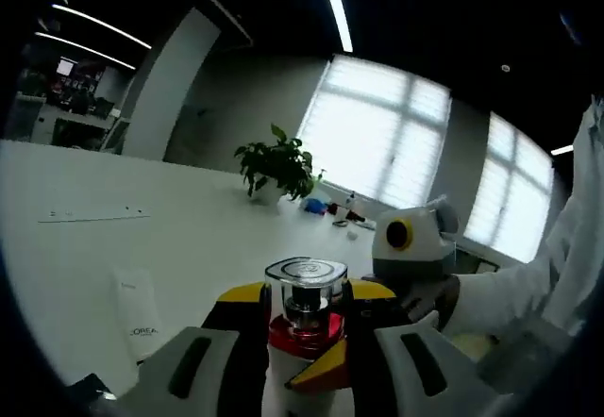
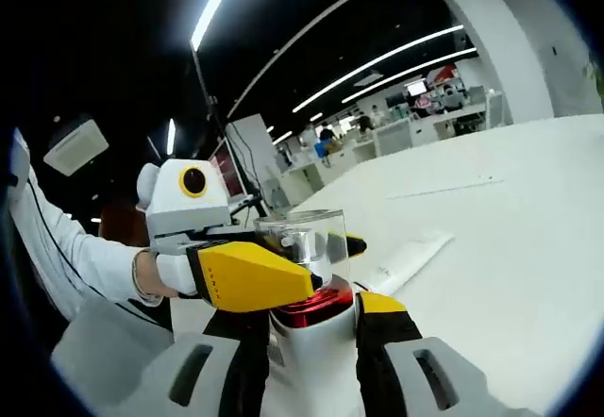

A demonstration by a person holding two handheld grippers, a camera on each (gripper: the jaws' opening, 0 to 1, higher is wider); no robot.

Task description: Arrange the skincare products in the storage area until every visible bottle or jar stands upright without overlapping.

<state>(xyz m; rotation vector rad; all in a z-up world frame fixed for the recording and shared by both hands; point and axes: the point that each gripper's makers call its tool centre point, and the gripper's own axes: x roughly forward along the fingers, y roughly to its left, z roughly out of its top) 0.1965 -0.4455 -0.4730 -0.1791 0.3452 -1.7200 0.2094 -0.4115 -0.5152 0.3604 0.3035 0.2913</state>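
Above the white table [image 1: 189, 228], both claws raised, left claw [image 1: 304, 337] and right claw [image 2: 311, 341] clamping one clear-capped bottle [image 1: 304, 299].

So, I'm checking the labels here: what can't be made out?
- Bottle, left gripper view: lower body hidden behind the left gripper; no label visible.
- Bottle, right gripper view: the other gripper covers its side.
- Tube, left gripper view: print mostly too small.
- Items by the plant: too small.

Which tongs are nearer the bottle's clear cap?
Left. The left tongs close around the clear cap and red collar; the right tongs clamp the bottle lower, on its white body below the collar.
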